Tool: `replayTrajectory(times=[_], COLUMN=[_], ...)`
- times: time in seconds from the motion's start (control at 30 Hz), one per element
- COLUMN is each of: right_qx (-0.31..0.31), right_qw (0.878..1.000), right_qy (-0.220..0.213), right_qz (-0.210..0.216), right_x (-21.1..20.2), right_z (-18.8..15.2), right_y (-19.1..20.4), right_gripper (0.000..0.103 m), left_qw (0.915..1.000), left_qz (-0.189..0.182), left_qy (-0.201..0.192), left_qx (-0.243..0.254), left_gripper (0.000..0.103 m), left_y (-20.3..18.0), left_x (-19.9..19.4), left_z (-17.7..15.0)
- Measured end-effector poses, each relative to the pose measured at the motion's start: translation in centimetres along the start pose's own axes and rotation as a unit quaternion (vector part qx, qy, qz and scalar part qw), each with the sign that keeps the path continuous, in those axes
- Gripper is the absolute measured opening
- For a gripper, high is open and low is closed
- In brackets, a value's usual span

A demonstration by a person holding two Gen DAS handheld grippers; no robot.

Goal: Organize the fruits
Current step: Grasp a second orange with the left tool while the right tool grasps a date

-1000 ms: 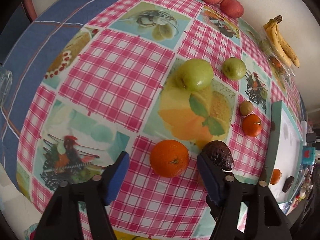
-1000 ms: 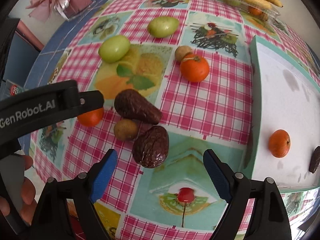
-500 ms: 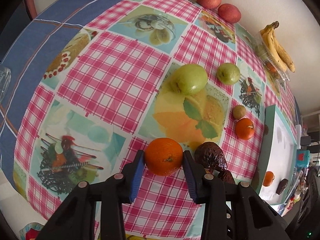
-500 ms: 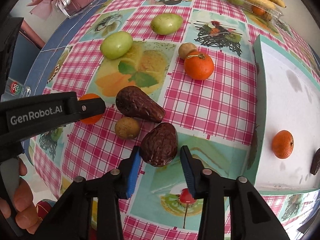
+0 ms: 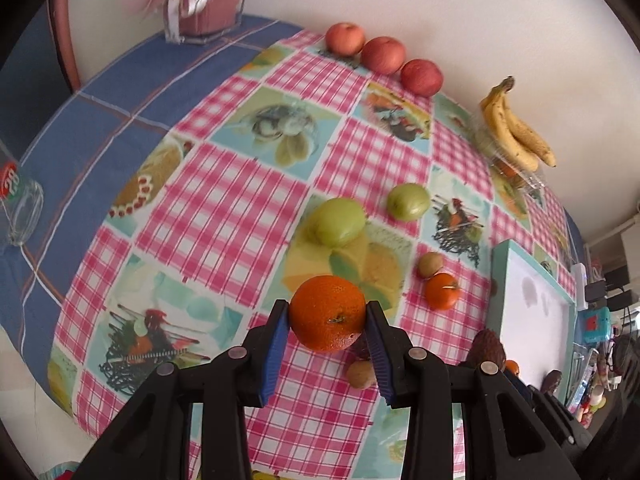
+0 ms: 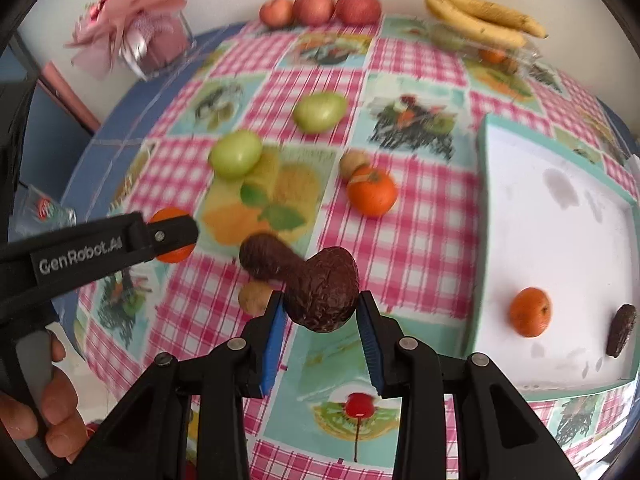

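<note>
Left wrist view: the left claw (image 5: 327, 334), at lower centre, has its blue pads pressed on both sides of an orange (image 5: 327, 313), which it carries clear above the bench (image 5: 224, 216); its jaws have just been closing onto this fruit. Right wrist view: the right claw (image 6: 320, 324), lower centre, has likewise just been closing and now clamps a dark, wrinkled avocado (image 6: 326, 294) between its pads, raised off the checked cloth. Directly behind it, left of centre, a second avocado (image 6: 264, 258) lies on the bench with a small brown fruit (image 6: 254, 297) just beside it. At centre sit a loose orange (image 6: 372, 190) and, touching it, another brown fruit (image 6: 353, 162); two green fruits (image 6: 236, 153) lie above and to the left. At the right of the frame a white tray (image 6: 560, 240) with a teal rim holds one orange (image 6: 530, 312) and one avocado (image 6: 621, 330), well apart. Three red apples (image 6: 316, 8) and a bunch of bananas (image 6: 476, 18) line the top edge. A person's hand (image 6: 44, 420) grips the left tool at lower left.
</note>
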State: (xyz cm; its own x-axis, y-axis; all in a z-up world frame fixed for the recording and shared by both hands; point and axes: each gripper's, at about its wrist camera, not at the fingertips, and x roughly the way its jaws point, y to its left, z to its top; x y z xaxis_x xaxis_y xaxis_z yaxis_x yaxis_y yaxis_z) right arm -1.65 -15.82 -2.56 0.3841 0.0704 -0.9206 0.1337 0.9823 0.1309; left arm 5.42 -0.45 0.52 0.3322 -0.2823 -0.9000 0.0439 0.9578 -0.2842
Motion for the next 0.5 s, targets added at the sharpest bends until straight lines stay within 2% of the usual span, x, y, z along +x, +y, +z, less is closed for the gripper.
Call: replayTrajectory(times=[0.3, 0.5], right_qx=[0.054, 0.111], right_qw=[0.998, 0.991], right_qy=[-0.035, -0.054], right_qz=[-0.022, -0.045], right_x=[-2.1, -3.1], right_z=[1.2, 1.6], right_y=[-3.6, -7.6], right_gripper=[0.037, 0.037], left_qw=[0.9997, 0.9987], left_qz=[-0.002, -0.017], left_qy=[-0.009, -0.006], left_qx=[0.025, 0.047], left_gripper=[0.041, 0.041], left_y=[-2.3, -5.1], left_x=[-0.3, 0.0], left_z=[-0.3, -0.4])
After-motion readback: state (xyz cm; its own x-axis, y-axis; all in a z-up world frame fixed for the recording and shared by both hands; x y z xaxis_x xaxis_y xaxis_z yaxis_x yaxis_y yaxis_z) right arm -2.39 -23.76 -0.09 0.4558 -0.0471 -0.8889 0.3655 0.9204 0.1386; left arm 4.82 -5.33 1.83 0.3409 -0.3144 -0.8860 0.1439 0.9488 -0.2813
